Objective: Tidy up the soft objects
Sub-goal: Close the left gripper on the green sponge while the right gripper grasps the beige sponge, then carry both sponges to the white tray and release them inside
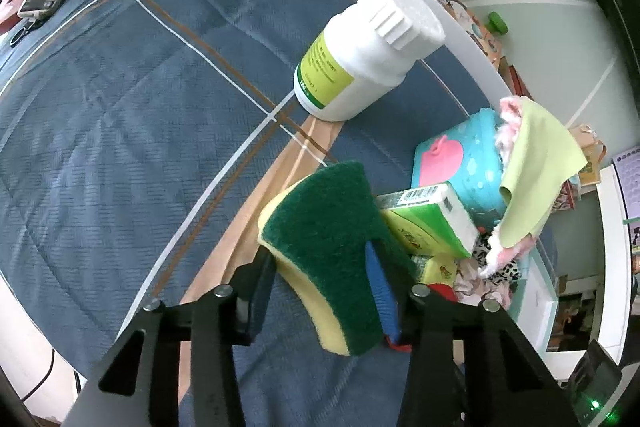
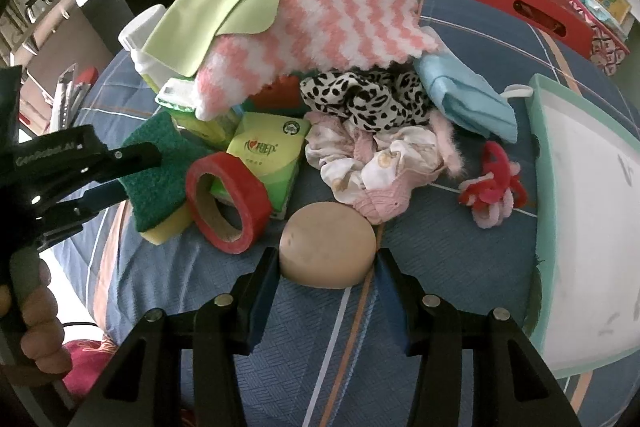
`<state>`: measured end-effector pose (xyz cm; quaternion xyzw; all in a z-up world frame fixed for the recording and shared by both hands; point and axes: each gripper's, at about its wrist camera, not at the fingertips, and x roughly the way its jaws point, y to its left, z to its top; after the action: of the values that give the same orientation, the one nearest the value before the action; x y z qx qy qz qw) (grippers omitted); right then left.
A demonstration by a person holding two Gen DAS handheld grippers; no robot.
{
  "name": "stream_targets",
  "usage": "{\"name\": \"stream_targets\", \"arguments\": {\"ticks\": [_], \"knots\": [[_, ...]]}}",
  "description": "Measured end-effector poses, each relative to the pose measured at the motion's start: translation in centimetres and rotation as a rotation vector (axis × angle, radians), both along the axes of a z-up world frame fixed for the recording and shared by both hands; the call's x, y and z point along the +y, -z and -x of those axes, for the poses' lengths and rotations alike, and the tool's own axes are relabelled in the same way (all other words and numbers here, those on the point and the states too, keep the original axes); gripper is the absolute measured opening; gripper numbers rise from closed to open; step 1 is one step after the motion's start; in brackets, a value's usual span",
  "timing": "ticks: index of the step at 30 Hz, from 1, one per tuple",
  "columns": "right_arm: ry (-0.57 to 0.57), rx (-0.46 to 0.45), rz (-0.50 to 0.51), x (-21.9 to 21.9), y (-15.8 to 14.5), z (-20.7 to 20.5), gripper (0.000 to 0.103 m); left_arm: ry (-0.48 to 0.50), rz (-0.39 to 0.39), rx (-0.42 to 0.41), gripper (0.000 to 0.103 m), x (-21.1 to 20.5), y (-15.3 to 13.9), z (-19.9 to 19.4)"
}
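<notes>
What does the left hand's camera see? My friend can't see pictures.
The left gripper pinches a green and yellow sponge above a blue plaid blanket. A white bottle lies on the blanket beyond it.

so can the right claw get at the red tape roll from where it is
Probably not right away. The right claw is closed on a tan round sponge, and the red tape roll leans against the tissue pack, close beside the left claw.

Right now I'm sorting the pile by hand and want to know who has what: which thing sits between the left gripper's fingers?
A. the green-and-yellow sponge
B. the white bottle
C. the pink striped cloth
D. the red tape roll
A: the left wrist view shows the green-and-yellow sponge squeezed in the left gripper, and the right wrist view shows the same.
</notes>
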<state>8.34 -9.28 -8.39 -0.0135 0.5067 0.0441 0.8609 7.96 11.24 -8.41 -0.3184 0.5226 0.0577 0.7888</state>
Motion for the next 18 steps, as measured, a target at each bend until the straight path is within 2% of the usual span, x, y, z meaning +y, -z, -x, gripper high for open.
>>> {"name": "stream_targets", "arguments": {"ticks": [6, 18], "knots": [[0.006, -0.016, -0.011, -0.3, -0.5, 0.3, 0.051, -0.003, 0.024, -0.029, 0.037, 1.0, -1.5, 1.6], [0.017, -0.094, -0.037, -0.7, -3.0, 1.8, 0.051, -0.008, 0.026, -0.086, 0.031, 2.2, -4.2, 4.2]]}}
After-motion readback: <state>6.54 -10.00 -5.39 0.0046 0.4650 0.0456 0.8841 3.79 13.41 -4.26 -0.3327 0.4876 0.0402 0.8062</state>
